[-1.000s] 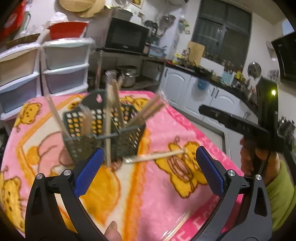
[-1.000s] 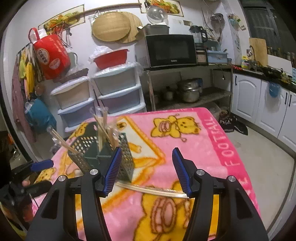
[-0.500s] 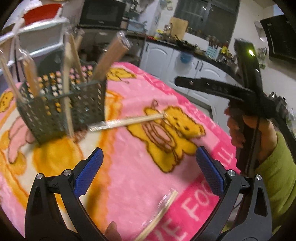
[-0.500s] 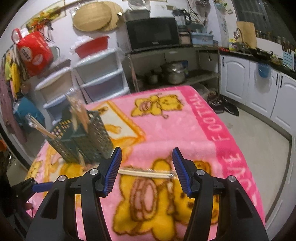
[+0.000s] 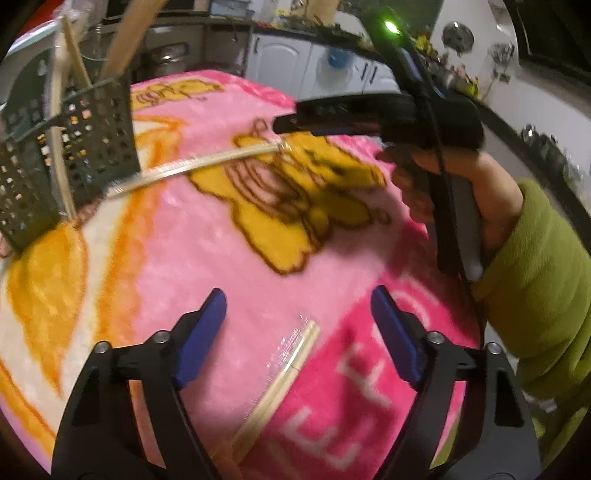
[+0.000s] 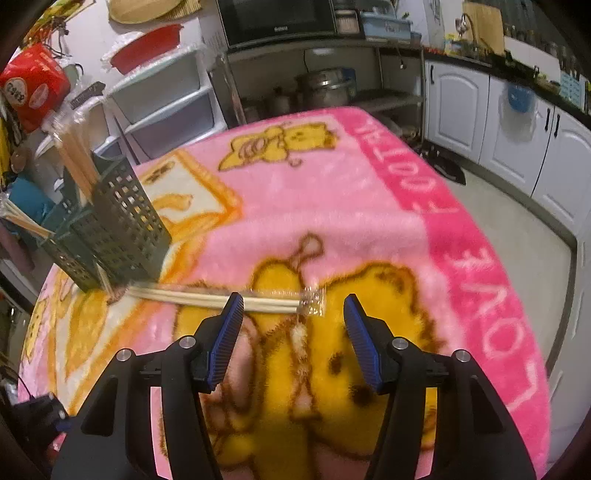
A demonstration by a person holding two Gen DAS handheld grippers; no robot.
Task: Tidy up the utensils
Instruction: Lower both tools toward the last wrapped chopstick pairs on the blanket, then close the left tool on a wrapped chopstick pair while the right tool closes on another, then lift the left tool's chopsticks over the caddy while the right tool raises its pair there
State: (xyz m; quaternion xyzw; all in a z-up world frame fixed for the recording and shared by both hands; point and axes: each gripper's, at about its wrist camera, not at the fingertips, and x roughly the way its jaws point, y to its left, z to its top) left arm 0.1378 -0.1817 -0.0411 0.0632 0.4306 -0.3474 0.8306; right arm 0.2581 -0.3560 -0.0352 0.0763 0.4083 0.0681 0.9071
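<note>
The left tool (image 5: 297,325) hangs over the pink cartoon blanket (image 5: 207,258) that covers the tabletop, its blue pads apart and pressing on nothing; its jaws have just been closing, and one wrapped pair of chopsticks (image 5: 284,373) lies on the blanket between and below them, not yet gripped. This near pair runs diagonally, its clear wrapper end pointing away from the camera. A second wrapped pair of chopsticks (image 6: 221,297) lies farther off, stretching from the foot of the dark perforated utensil basket (image 6: 122,229) across the yellow bear print. The right tool (image 6: 293,325) is lowered over this second pair, its jaws released and partly spread, with the crinkled wrapper end just ahead of the gap between the pads; nothing is clamped. In the left wrist view the right tool appears from the side, held in a hand (image 5: 465,192) with a green sleeve (image 5: 532,280), its tip just above the wrapper end. The basket stands on the blanket near the far left edge and already holds several chopstick pairs that lean out of its compartments. Behind the tabletop are white cabinets (image 6: 517,140), plastic drawers (image 6: 166,99) and a microwave (image 6: 277,18).
</note>
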